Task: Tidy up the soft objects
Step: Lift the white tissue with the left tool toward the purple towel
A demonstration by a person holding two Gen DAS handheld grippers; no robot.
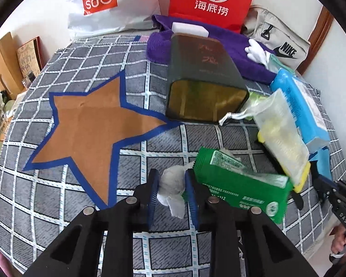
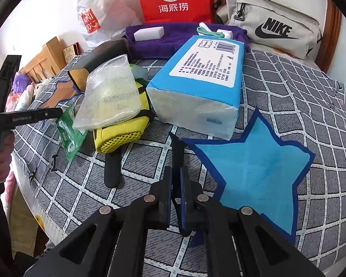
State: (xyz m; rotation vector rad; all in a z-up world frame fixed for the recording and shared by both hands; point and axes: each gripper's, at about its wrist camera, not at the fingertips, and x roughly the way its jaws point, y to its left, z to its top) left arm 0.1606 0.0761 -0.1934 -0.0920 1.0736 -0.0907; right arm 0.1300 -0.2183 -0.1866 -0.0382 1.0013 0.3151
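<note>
A big grey checked cloth (image 1: 57,207) is covering the table, with a brown star (image 1: 85,124) on the left. The blue tissue pack (image 2: 196,80) is lying far back. The left gripper (image 1: 171,194) is squeezing a small white tissue wad (image 1: 173,184) near the green pack (image 1: 237,184). It looks light and squashy, so holding its middle seems best. The right gripper (image 2: 175,180) is nearly closed and holding nothing.

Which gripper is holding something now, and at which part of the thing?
The left gripper pinches a crumpled white tissue across its bunched middle. The right gripper is shut and holds nothing.
</note>
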